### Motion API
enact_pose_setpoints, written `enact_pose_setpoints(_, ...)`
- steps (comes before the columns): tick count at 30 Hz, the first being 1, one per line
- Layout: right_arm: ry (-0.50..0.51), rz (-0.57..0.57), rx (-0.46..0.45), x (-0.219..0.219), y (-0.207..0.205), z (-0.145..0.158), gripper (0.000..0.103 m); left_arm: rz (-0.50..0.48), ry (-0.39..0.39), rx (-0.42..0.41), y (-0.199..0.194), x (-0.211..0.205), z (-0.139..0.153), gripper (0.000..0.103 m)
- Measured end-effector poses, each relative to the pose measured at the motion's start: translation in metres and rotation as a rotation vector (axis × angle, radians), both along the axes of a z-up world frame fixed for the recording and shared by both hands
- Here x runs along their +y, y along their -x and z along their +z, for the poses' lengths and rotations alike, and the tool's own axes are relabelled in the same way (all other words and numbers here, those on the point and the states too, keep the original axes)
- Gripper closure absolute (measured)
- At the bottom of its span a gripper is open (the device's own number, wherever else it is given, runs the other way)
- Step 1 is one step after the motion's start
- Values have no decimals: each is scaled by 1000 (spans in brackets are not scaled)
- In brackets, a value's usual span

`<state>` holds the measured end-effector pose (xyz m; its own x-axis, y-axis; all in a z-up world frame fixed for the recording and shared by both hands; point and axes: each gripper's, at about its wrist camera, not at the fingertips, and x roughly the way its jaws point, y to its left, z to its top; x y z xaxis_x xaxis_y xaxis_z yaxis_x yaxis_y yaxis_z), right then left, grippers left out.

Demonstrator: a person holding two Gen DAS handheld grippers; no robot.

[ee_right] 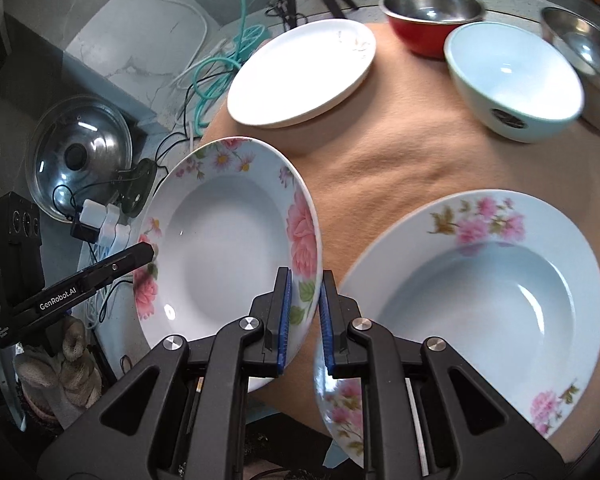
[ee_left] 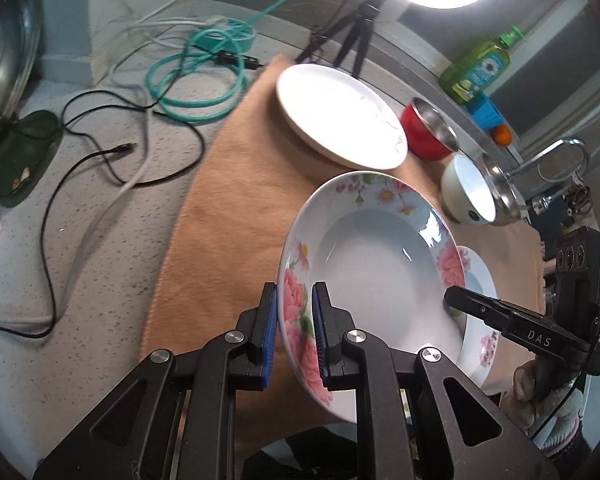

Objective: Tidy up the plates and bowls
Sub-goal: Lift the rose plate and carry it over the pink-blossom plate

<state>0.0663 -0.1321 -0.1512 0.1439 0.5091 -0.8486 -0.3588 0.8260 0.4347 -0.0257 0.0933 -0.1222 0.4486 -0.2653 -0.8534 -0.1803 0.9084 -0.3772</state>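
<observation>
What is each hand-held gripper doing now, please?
Left hand-held gripper: closed on the rim of the floral plate.
Right hand-held gripper: closed on the opposite rim of the same plate.

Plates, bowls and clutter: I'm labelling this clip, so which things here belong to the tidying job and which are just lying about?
Part of the job:
- held floral plate, gripped by left gripper and right gripper
- second floral plate
- white plate
- red bowl
- pale blue bowl
- steel bowl

Lying about:
- cables
- soap bottle
- pot lid
- tripod
</observation>
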Motion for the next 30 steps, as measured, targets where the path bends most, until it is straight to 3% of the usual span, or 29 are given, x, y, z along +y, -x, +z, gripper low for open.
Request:
enact_pose_setpoints(16, 29, -215, -12, -111, 19, 7, 89, -245, 8, -2, -26, -97, 0, 88)
enact_pose_setpoints(30, 70, -303, 21, -162, 31, -8, 88, -380, -28, 30, -30, -149, -11, 88)
